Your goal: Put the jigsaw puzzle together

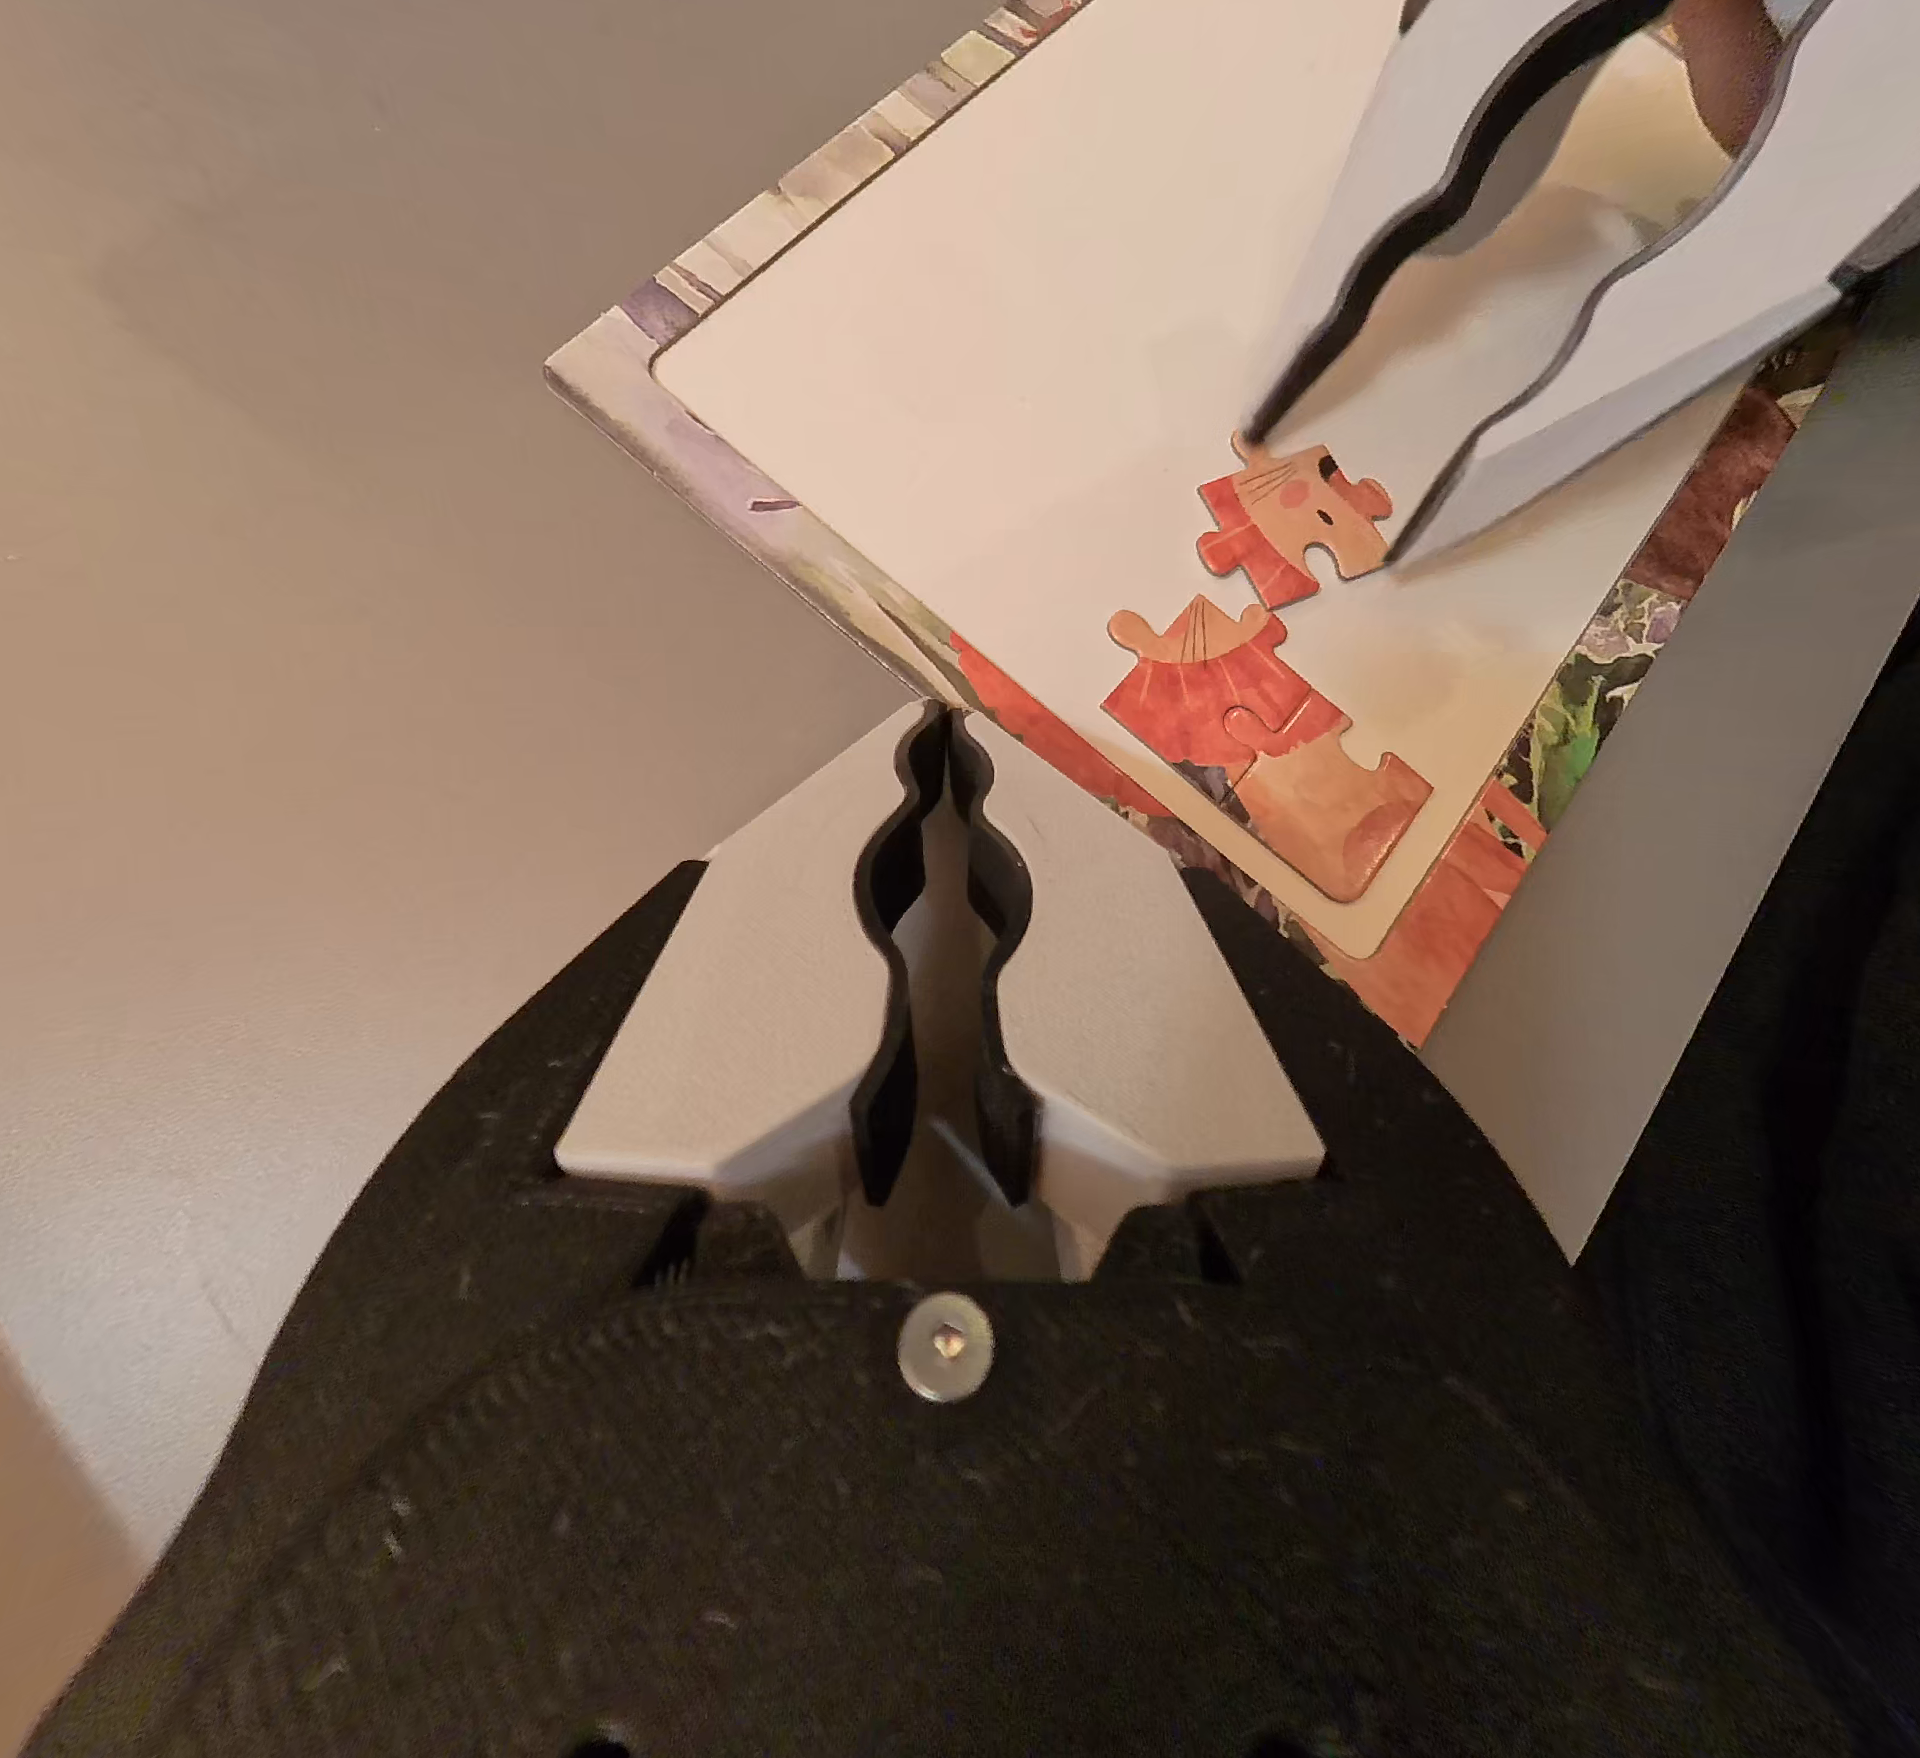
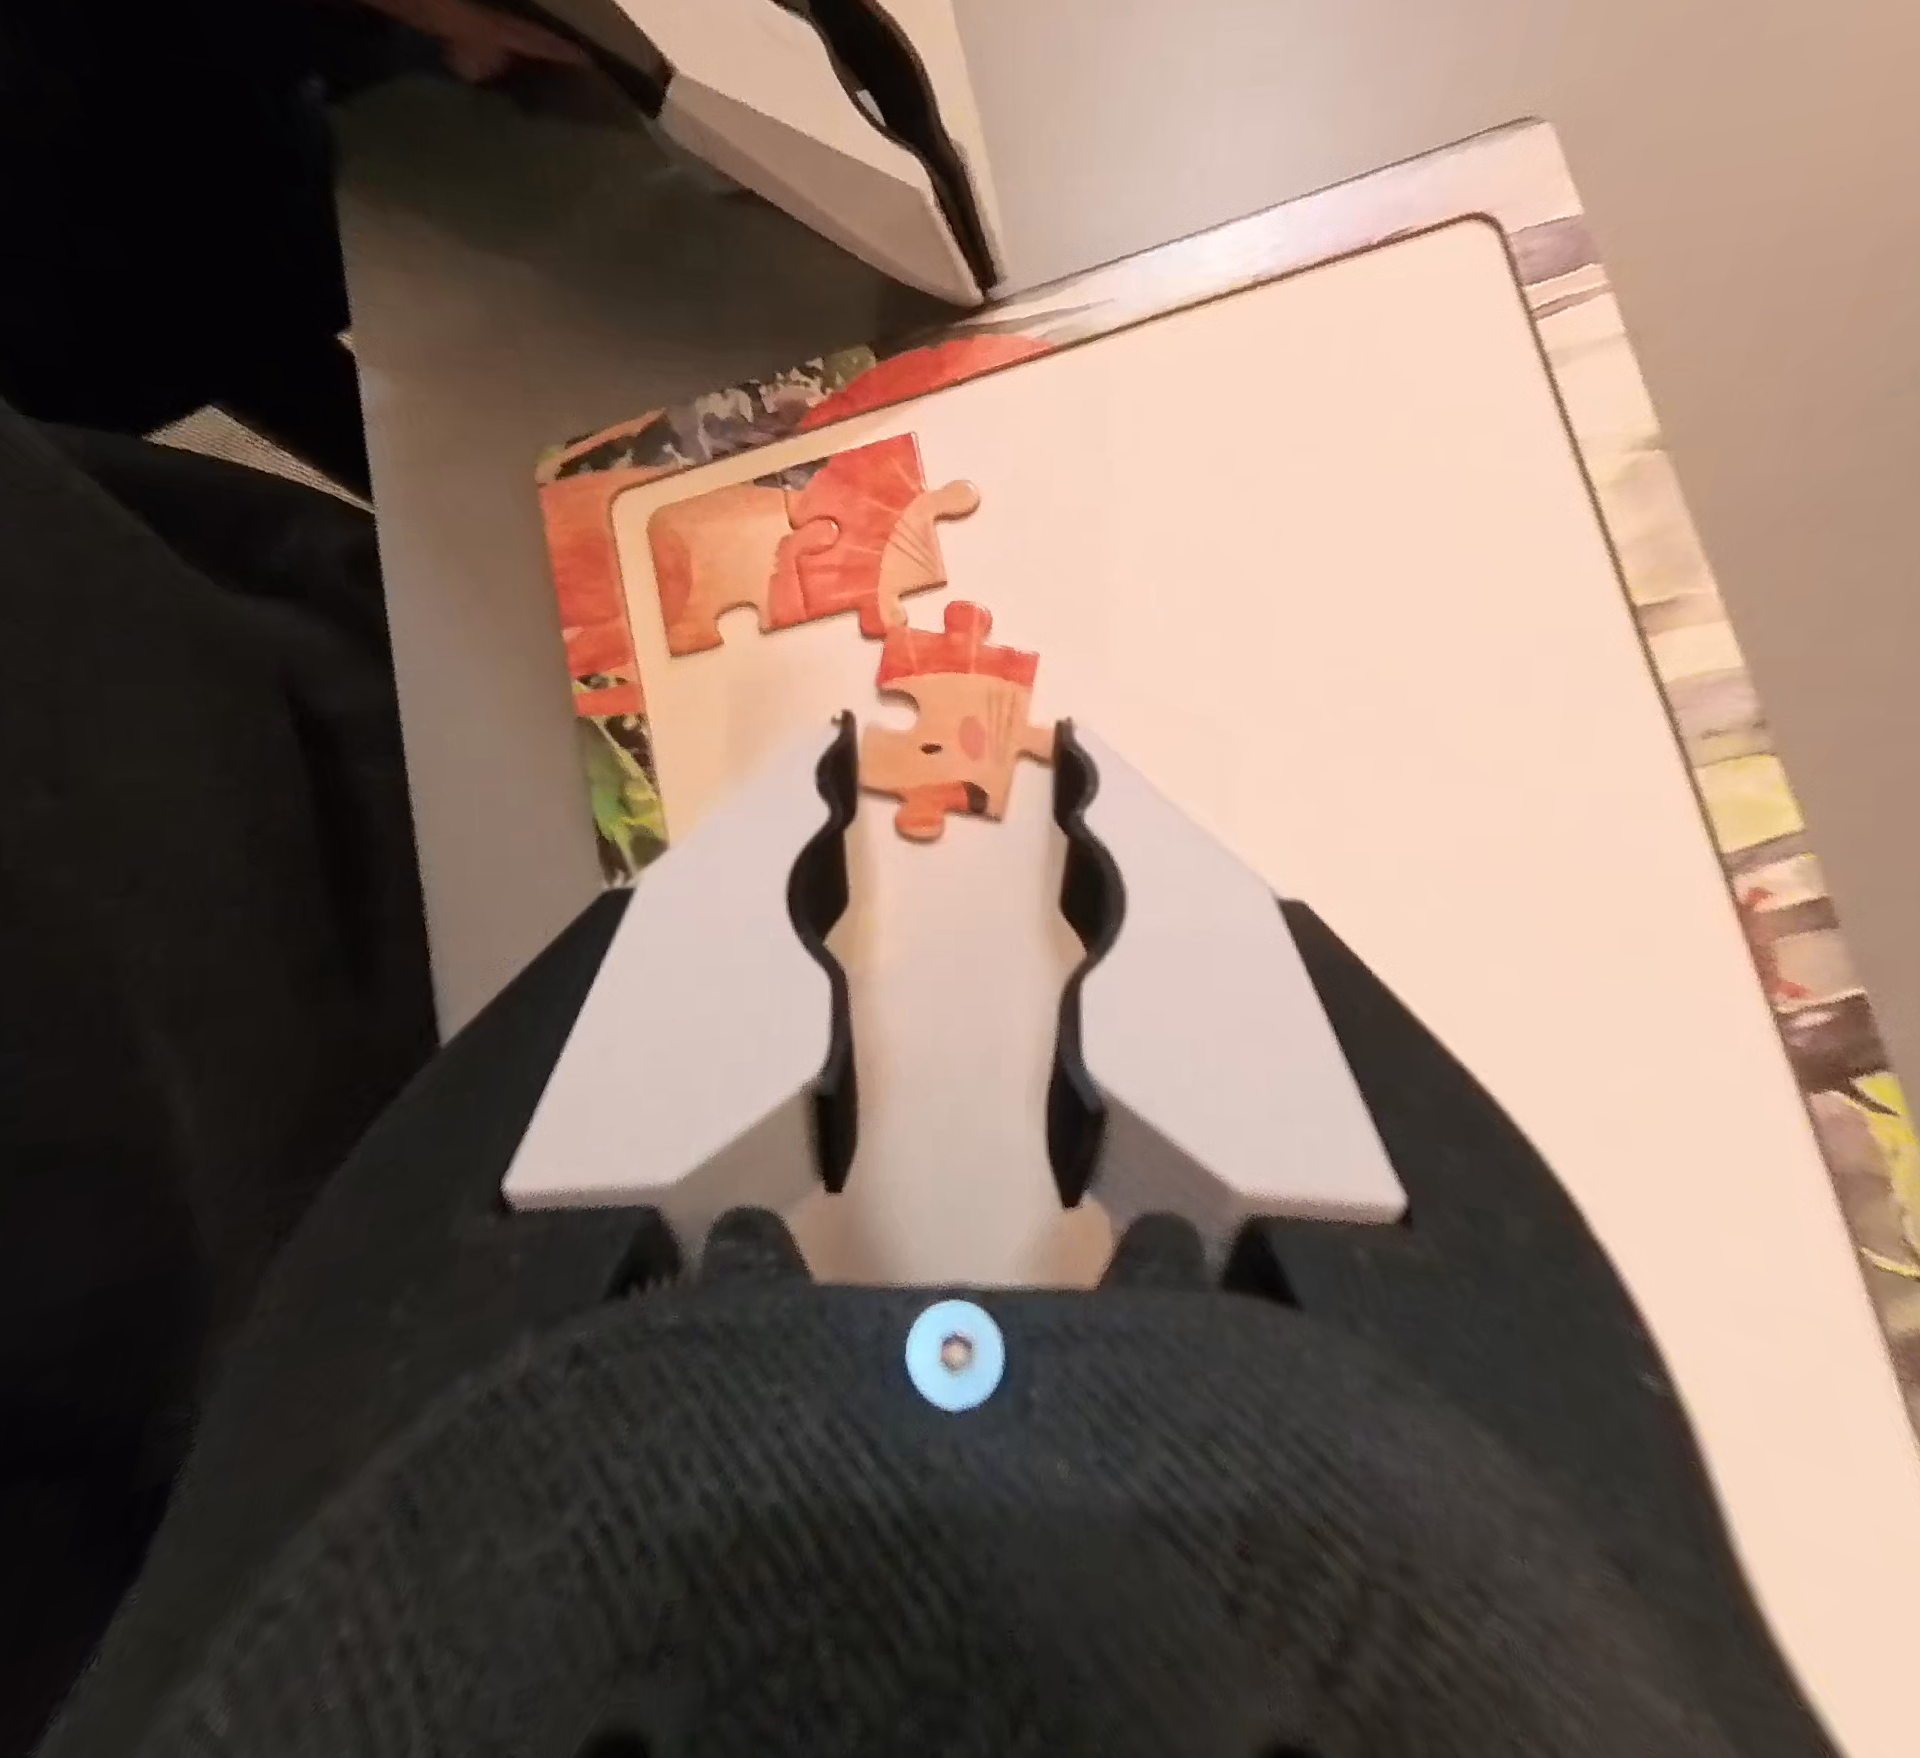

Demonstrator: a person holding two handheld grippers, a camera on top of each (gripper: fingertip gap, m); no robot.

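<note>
Grey table (image 1: 312, 358) | R gripper (image 2: 954, 724) jaws apart, straddling loose piece (image 2: 951, 732), no squeeze visible | joined pair (image 2: 800, 555) just far-left | L gripper (image 1: 945, 716) closed, empty, at tray (image 1: 665, 420) edge

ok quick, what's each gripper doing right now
Left gripper: closed, tips pressed against the puzzle tray edge.
Right gripper: open, fingertips on either side of a loose puzzle piece.
</note>
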